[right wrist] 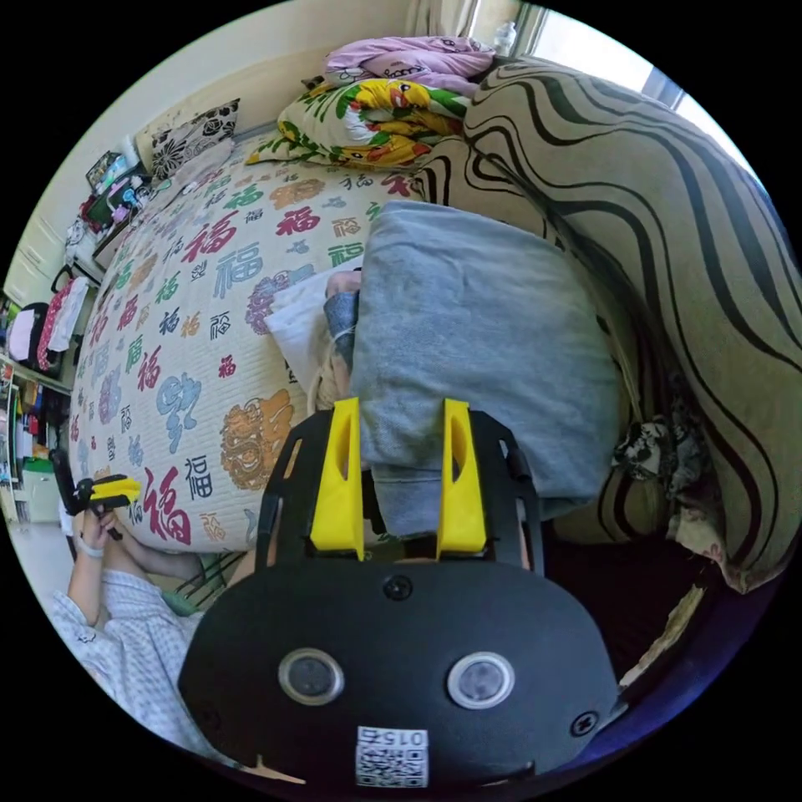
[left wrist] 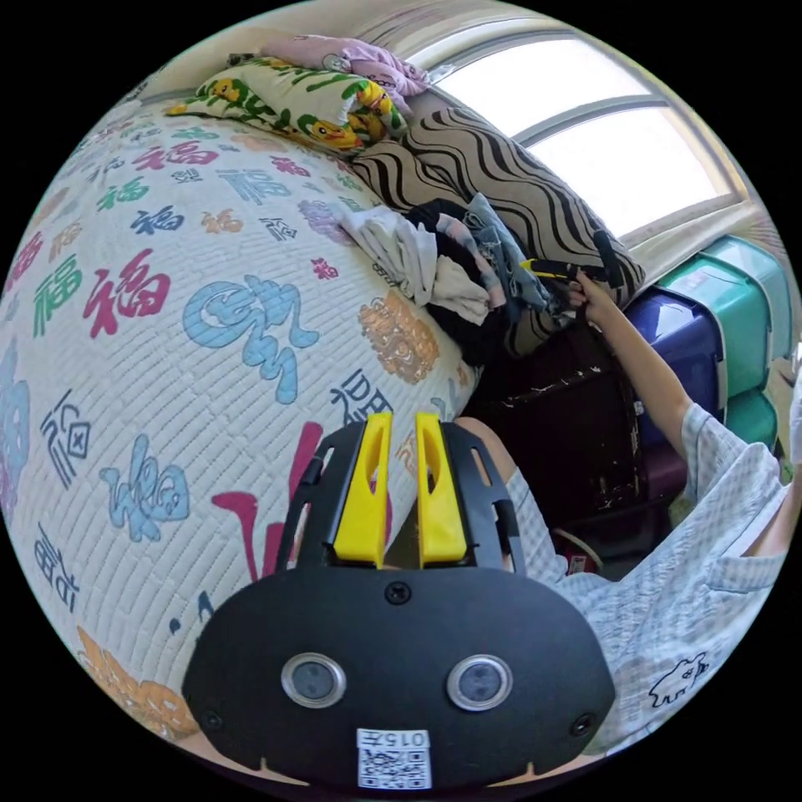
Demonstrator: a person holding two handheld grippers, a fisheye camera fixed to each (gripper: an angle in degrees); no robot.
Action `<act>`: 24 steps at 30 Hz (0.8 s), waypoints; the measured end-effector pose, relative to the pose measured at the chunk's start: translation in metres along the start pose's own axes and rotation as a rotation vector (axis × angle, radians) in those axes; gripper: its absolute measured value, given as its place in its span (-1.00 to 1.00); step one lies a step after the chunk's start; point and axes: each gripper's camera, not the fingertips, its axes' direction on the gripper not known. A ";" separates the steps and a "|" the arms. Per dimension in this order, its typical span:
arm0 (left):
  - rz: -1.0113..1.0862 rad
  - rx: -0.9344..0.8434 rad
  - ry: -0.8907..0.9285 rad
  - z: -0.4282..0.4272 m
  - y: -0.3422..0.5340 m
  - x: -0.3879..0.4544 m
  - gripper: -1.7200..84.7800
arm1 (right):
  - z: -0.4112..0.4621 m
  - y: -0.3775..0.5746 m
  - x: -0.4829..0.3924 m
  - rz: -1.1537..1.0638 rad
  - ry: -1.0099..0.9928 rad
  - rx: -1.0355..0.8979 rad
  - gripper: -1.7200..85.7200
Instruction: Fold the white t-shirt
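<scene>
Bed has lots of bare room on its printed cover. Left gripper hangs over the bed's edge, jaws a little apart, holding nothing. One clothes pile with the white t-shirt sits by the far edge, bunched up. Right gripper is wide open by a grey folded top, gripping nothing

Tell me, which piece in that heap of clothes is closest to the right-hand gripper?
The grey folded garment. It lies right at the right gripper, its edge between the open jaws, while the white garment sits farther out, beside it.
</scene>
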 end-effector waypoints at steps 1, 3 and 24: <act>0.021 -0.015 0.017 0.021 -0.018 0.006 -0.84 | -0.003 -0.002 0.003 0.002 0.013 0.012 -0.65; 0.052 -0.029 0.044 0.051 -0.044 0.014 -0.84 | -0.015 0.000 0.005 0.006 0.030 0.076 -0.66; -0.069 0.058 0.389 0.237 -0.204 0.055 -0.72 | -0.023 0.002 0.044 -0.369 -0.576 0.125 -0.94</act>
